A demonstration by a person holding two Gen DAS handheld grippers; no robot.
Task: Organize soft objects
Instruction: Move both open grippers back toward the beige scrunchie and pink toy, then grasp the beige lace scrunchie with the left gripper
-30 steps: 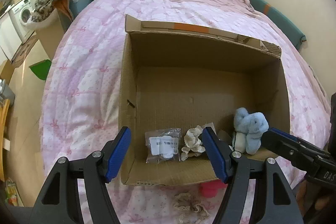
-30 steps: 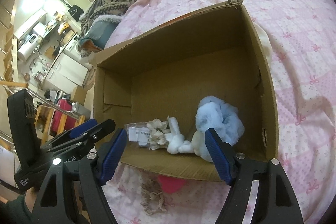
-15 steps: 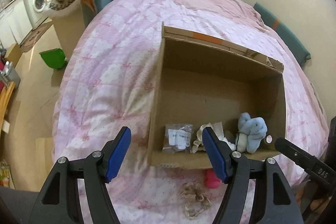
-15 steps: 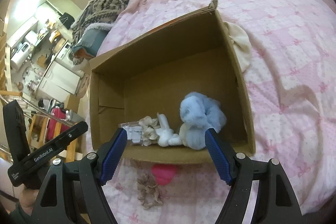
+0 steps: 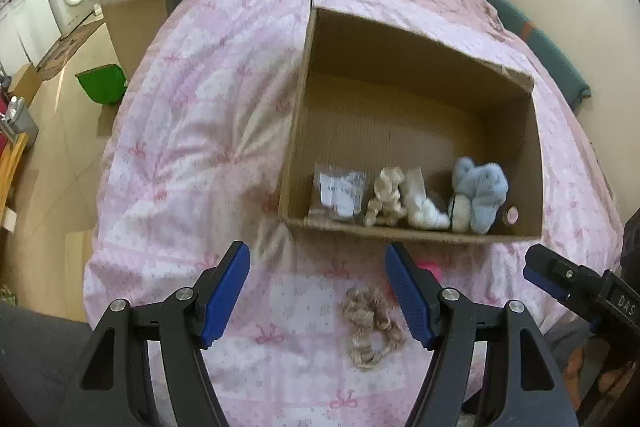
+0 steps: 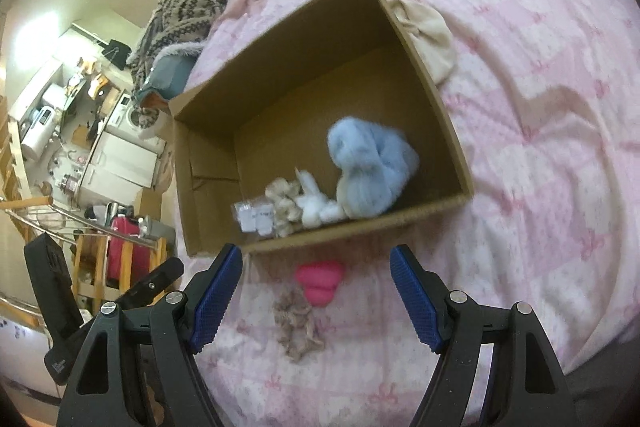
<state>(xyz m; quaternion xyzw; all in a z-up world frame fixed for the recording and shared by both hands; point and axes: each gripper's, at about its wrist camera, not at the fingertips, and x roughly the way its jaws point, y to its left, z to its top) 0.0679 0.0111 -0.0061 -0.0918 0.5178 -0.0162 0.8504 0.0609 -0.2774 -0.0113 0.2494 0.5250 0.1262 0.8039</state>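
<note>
Both grippers hang wide open and empty above the bed [image 5: 192,131]. The beige scrunchie [image 5: 370,327] lies outside the box [image 5: 404,231], just before its near wall — directly under the left gripper [image 5: 318,293], slightly right of center, so nearer than the right gripper [image 6: 316,293].

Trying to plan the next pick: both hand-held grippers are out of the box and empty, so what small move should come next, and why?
Probably lower the open left hand-held gripper onto the beige scrunchie lying on the pink quilt. It and the pink item beside it lie outside the cardboard box, and the scrunchie sits nearly between that gripper's fingers.
</note>
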